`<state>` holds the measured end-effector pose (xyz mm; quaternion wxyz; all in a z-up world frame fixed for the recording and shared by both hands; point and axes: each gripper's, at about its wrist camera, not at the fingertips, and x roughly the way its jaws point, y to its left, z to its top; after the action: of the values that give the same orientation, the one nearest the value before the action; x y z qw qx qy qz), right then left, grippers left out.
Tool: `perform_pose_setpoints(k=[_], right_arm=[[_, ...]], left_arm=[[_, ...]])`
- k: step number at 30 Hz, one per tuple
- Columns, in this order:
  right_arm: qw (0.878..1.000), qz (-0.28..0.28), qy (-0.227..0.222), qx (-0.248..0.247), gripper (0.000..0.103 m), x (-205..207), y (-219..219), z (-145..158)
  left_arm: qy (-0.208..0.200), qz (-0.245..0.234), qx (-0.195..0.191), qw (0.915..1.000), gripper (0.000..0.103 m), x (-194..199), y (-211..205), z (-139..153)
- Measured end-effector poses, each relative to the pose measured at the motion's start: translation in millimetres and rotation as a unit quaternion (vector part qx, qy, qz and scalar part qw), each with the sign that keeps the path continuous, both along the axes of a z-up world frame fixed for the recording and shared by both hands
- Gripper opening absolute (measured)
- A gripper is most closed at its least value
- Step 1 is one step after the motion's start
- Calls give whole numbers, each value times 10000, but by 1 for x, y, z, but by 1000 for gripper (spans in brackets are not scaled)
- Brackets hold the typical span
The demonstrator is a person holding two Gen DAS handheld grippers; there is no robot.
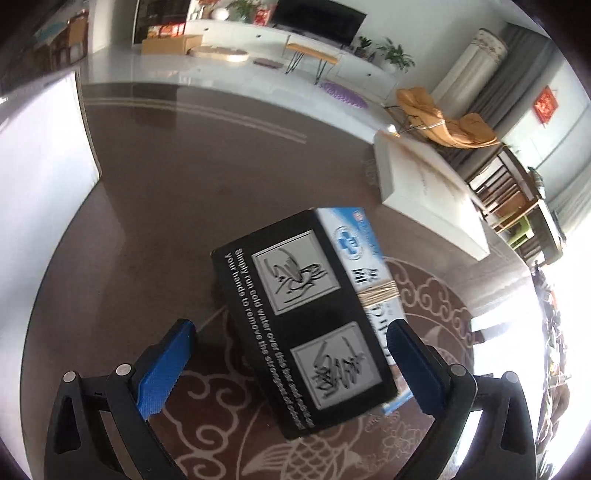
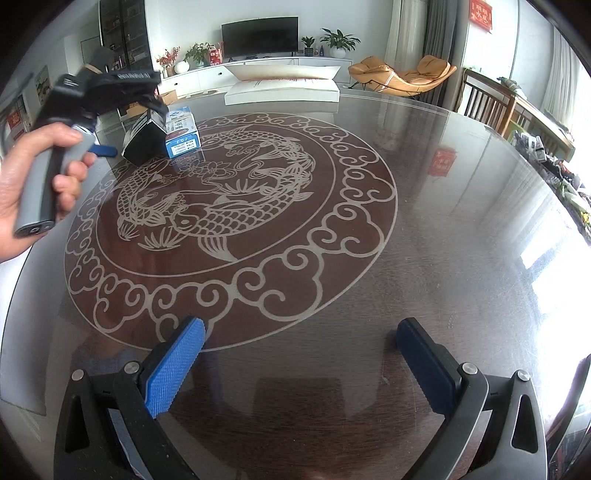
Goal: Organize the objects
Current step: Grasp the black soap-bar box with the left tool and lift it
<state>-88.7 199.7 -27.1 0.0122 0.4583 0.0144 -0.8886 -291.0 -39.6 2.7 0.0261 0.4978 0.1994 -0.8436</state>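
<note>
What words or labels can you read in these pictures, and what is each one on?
"Simply run cold water over this bar and rub as your hands to remove the strongest of odors": black box, end of line blurred.
Blue and white box: blue cross logo, print unreadable.
Left gripper body: white lettering, too blurred.
Red wall sign: characters too small.
White flat box: red print unreadable.

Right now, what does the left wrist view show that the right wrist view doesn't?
Only the left wrist view: the black box's printed top with English text, and the rubber band binding it to the blue-and-white box. Only the right wrist view: the hand holding the left gripper, and the open, empty right gripper. Both: the two boxes, the white tray, the table.
</note>
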Motion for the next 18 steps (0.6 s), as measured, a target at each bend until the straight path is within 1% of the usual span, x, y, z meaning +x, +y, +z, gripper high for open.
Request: perform_pose_setpoints(k=[1, 2, 3, 4, 6, 7, 9, 11, 13, 15, 16, 17, 18], right_arm=[[10000, 0, -1, 0, 103, -1, 0, 0], [10000, 0, 0, 0, 103, -1, 0, 0], [10000, 0, 2, 0, 103, 0, 0, 0], [10000, 0, -1, 0, 103, 0, 0, 0], [10000, -1, 1, 0, 103, 0, 0, 0], [10000, -1, 1, 0, 103, 0, 0, 0], [10000, -1, 0, 0, 103, 0, 0, 0], [10000, -2, 0, -1, 103, 0, 0, 0], [10000, -2, 0, 0, 103, 0, 0, 0], [10000, -2, 0, 0, 103, -1, 0, 0], [10000, -1, -1, 0, 103, 0, 0, 0], [10000, -2, -1, 0, 103, 0, 0, 0], [10000, -2, 0, 0, 103, 0, 0, 0]], left_arm=[[301, 34, -133, 9995, 96, 4, 0, 5], [428, 46, -146, 9990, 76, 7, -2, 7], [418, 29, -109, 9991, 61, 8, -3, 8], [345, 40, -169, 9993, 61, 12, -4, 6], [381, -37, -339, 9987, 61, 26, -6, 6], [380, -159, -531, 9977, 61, 39, -5, 6], [357, -399, -765, 9956, 61, 59, -3, 11], [251, -658, -928, 9932, 61, 89, -3, 11], [148, -866, -1010, 9910, 60, 120, -4, 8], [179, -1023, -1284, 9863, 62, 145, -3, 7], [179, -1102, -1471, 9828, 65, 154, -2, 5], [168, -1152, -1604, 9802, 79, 159, -1, 2], [183, -1174, -1659, 9790, 93, 162, -2, 1]])
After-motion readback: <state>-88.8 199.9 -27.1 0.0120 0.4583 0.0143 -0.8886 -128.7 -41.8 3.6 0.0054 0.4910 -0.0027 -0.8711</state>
